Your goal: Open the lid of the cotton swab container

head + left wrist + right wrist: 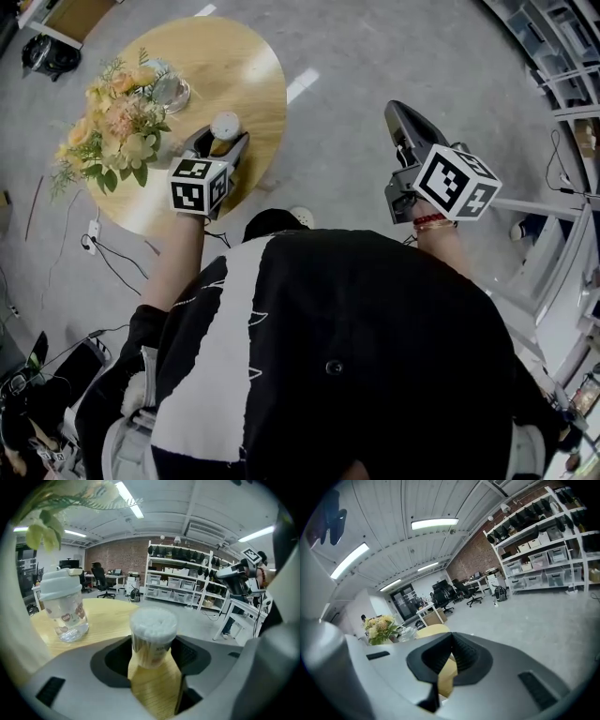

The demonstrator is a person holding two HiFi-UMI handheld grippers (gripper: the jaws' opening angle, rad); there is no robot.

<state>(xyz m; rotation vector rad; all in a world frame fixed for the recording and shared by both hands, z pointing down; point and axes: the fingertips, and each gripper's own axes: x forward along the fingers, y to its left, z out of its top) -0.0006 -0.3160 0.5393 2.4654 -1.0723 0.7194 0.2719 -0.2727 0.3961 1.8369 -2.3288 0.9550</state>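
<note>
My left gripper [153, 662] stands wide, its pads seemingly pressing both sides of the clear cylindrical cotton swab container [153, 639], which sits upright near the edge of the round wooden worktop [239, 66]. I judge this the bracing step: I should keep that hold low on the body so the pale lid [153, 619] stays free, and squeeze no harder than steadying needs. My right gripper [449, 657] hangs off to the side over the floor, jaws together and empty; it must open before taking the lid.
</note>
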